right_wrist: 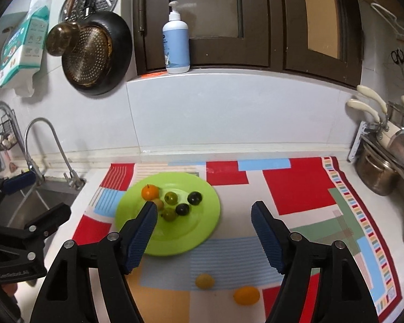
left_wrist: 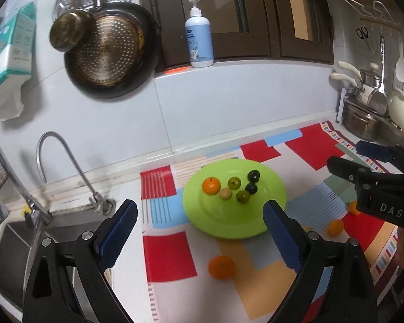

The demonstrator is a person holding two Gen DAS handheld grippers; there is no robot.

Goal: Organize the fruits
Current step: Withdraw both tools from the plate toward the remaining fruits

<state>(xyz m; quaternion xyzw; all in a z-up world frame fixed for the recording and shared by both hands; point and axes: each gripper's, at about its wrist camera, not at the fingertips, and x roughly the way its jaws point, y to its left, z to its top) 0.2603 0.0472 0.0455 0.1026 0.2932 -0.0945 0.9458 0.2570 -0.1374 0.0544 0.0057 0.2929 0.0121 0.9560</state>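
fruits are split between the table and the plate right now. nearest the left tongs (left_wrist: 199,215) a mandarin (left_wrist: 221,267) sits loose on the patchwork mat (left_wrist: 169,255), just short of the plate. over on the right side two small yellow-orange fruits, a rounder one (right_wrist: 204,281) and an oval one like a kumquat (right_wrist: 246,295), lie near each other on the mat, close under the right tongs (right_wrist: 203,215). both pairs of tongs stand released with nothing between their blue pads (left_wrist: 280,231), each hanging above the table and pointing down toward the plate.

further in, the lime-green plate (left_wrist: 269,215) already carries six pieces bunched near its middle: a small orange (left_wrist: 211,185), a pale tan fruit (left_wrist: 225,194), two greenish ones (left_wrist: 233,182) and two dark ones (left_wrist: 254,175).

beyond that come the white tiled wall, a pump bottle (left_wrist: 199,33) on the sill and a dark pan (left_wrist: 113,51) hanging up; the sink (left_wrist: 16,242) lies off to the left.

as i read it, this is the gap between drops, with the strays still to fetch. the next move wants one pair of tongs lowered over a loose fruit, straddling it and closing gently, since round fruit will likely roll off if nudged.
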